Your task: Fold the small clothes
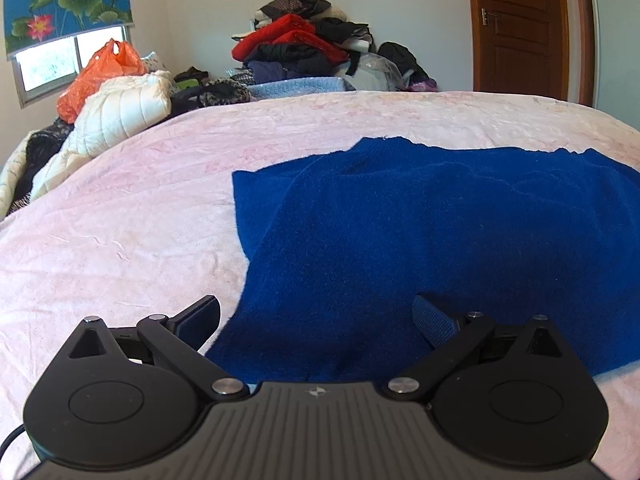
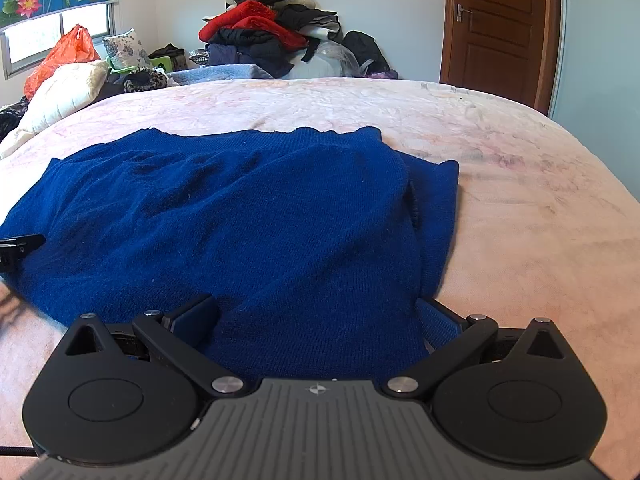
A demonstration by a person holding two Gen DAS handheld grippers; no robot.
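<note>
My left gripper (image 1: pixel 316 320) hangs over the near-left part of the blue sweater (image 1: pixel 420 232), jaws spread as wide as they go, nothing pinched btwn them. The left finger (image 1: pixel 198 320) sits over bare pink blanket (image 1: pixel 120 220) just off the sweater's edge; the right finger's blue pad (image 1: pixel 434 326) is over the knit. Can't tell if either actually touches the fabric.

My right gripper (image 2: pixel 318 320) is likewise wide open, w/ the sweater (image 2: pixel 240 220) running up btwn its fingers but not clamped. Its left finger (image 2: pixel 196 320) lies over the knit, its right pad (image 2: pixel 438 322) just at the sweater's near-right edge where it meets the blanket (image 2: pixel 540 200).

The sweater lies spread flat on the bed directly ahead of both grippers, stretching away from them, wrinkled in the middle. Ahead-right of the right gripper a narrower strip of the same knit pokes out from under the top layer, so that side looks folded over. Ahead-left of the left gripper a squarish flap sticks out the same way.

In the right-wrist view the tip of my left gripper (image 2: pixel 20 246) shows at far left, at the sweater's left side.

Far ahead, beyond the bed: a pile of clothes (image 1: pixel 304 48) w/ red pieces against the wall, an orange plastic bag (image 1: pixel 104 76) and a white quilted jacket (image 1: pixel 120 116) off ahead-left, a brown door (image 1: pixel 520 28) ahead-right.
</note>
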